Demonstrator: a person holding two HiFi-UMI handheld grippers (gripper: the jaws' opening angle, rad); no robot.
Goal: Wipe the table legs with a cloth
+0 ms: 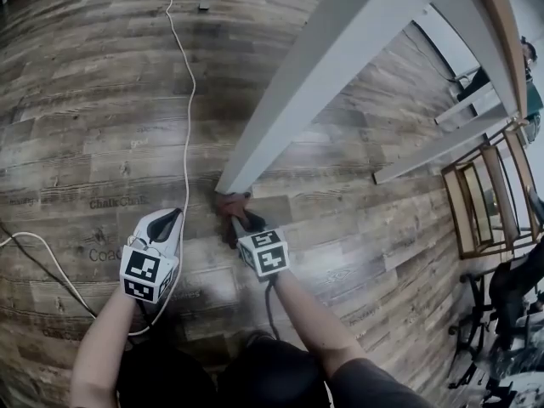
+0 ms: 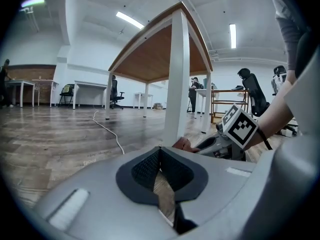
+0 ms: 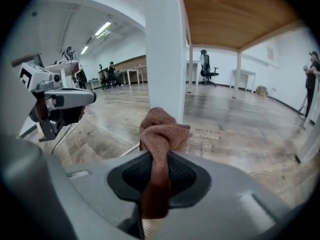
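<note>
Grey left gripper (image 1: 172,222), lower left of centre, is closed on nothing. Just right of it, the right gripper (image 1: 240,225) pinches the cloth (image 3: 161,129) at the foot of the white table leg (image 1: 331,75). Dragged hard, the narrow pinched fold could pull free. The cloth is rust-brown terry, bunched above the jaws.

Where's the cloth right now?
In the right gripper view, the brown cloth is clamped in the jaws of the right gripper, at the foot of the white table leg.
</note>
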